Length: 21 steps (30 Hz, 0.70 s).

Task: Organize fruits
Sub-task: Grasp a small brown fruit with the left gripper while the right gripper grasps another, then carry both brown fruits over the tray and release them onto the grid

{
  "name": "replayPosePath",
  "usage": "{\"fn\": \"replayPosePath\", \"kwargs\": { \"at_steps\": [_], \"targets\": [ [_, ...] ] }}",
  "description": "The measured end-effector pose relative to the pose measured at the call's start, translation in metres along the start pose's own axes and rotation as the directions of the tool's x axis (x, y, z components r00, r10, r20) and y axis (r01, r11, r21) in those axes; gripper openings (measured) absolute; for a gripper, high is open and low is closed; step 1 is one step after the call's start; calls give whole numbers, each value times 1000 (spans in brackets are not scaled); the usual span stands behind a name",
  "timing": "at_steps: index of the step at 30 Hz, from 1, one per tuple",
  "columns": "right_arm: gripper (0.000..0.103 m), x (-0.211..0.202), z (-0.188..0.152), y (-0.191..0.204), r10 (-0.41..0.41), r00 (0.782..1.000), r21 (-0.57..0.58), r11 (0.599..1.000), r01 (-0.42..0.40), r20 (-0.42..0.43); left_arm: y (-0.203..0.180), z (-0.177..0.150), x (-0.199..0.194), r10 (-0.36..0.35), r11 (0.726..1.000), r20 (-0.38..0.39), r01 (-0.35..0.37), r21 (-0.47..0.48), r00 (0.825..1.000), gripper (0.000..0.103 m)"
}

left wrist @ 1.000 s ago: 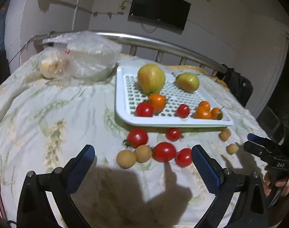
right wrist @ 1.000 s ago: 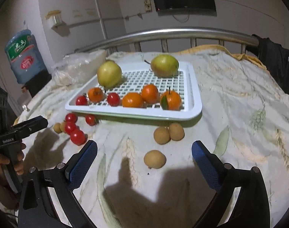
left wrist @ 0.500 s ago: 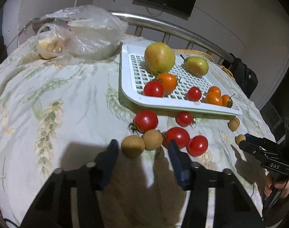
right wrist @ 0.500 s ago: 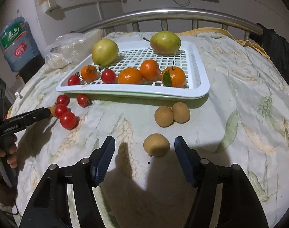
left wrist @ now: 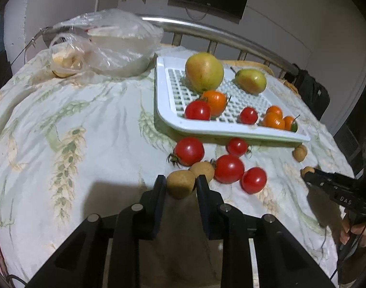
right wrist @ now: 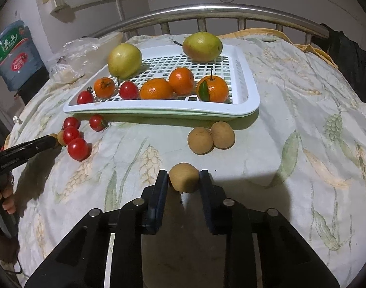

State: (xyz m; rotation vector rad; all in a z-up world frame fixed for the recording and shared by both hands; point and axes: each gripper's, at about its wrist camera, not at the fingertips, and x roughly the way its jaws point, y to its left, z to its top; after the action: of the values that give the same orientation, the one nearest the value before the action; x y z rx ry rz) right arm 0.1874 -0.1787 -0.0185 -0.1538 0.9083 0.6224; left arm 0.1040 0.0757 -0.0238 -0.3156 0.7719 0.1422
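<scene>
With my jaws having just closed on both sides, each gripper now clamps one small brown fruit against the bedspread (left wrist: pixel 86 124). My left gripper (left wrist: pixel 179 183) has its pads pressed on the left brown fruit (left wrist: pixel 180 184); a second brown one (left wrist: pixel 203 169) touches it at 1 o'clock. Four loose tomatoes (left wrist: pixel 189 150) lie just beyond, from 12 to 3 o'clock of the held fruit, all short of the white tray (left wrist: pixel 162 110). My right gripper (right wrist: pixel 184 180) pinches the right brown fruit (right wrist: pixel 184 177); a touching pair of brown fruits (right wrist: pixel 210 137) sits at 1 o'clock, near the tray's front rim. In the right wrist view the tray carries two pears (right wrist: pixel 202 46) at the back, and four oranges (right wrist: pixel 156 88) with two tomatoes along the front. A clear plastic bag (left wrist: pixel 110 45) lies at 10 o'clock of the tray in the left wrist view; its contents are blurred, possibly more fruit.
</scene>
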Motion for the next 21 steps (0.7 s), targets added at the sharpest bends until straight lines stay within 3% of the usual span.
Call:
{"fn": "replayPosePath", "kwargs": {
  "at_steps": [8, 21],
  "targets": [
    [25, -10, 1, 2, 12, 999, -7, 1000, -12, 50, 6, 3, -14, -25, 999, 59, 26, -24, 998, 28],
    [25, -27, 13, -2, 90, 988, 34, 995, -95, 123, -31, 10, -26, -114, 991, 87, 108, 76, 990, 28]
  ]
}}
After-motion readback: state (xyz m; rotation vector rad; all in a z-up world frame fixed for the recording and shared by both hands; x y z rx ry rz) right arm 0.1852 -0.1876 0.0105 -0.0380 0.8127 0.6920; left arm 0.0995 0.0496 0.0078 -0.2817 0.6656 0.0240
